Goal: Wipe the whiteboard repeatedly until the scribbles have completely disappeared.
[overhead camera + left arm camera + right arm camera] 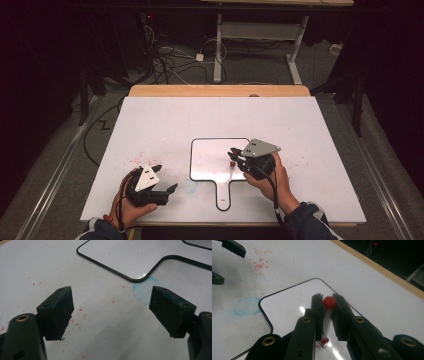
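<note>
With the right claw [327, 306] clenched on the white red-capped marker [327, 320] upright above the black-rimmed paddle-shaped whiteboard [210, 160], its seemingly touching tip may smear, while the left claw [111, 311] stands released.

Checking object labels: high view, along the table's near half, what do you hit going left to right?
Left hand-held gripper → faint blue smudge → paddle-shaped whiteboard → red marker, held by the right hand-held gripper.

The left gripper [161, 180] sits low in the person's left hand [131, 205], its jaws spread wide with nothing between them. The right gripper [234, 156], held in the right hand [272, 181], points leftward, jaws clamped together on something thin
</note>
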`<move>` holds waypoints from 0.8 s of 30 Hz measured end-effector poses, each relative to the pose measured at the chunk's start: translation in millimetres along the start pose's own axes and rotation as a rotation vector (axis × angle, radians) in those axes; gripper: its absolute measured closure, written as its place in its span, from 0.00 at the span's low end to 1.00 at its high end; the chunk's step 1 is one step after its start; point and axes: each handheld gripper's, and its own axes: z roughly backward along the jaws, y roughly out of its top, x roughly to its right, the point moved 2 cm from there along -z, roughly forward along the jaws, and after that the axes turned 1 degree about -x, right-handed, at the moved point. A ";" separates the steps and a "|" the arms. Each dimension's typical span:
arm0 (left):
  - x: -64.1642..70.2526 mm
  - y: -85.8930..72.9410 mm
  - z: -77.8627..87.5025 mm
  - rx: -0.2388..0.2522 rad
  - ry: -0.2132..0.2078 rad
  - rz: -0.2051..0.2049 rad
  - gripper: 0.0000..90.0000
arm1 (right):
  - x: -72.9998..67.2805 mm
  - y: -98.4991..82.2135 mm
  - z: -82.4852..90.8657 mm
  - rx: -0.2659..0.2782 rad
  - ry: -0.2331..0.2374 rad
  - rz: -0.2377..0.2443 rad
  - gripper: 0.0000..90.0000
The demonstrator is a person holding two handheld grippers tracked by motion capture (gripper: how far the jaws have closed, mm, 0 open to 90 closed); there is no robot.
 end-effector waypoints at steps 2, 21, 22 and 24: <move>0.6 0.3 -0.4 -0.003 -0.003 -0.003 0.21 | -3.7 1.6 0.8 0.002 0.054 -0.013 0.90; 2.4 0.8 -2.1 -0.013 -0.014 -0.015 0.21 | -1.2 0.2 13.5 -0.093 -0.041 0.048 0.90; 2.3 0.9 -2.1 -0.012 -0.014 -0.014 0.21 | -0.2 -0.4 15.3 -0.100 -0.047 0.043 0.90; 2.5 1.1 -1.9 -0.011 -0.014 -0.014 0.21 | 0.8 -1.9 19.3 -0.123 -0.073 0.063 0.90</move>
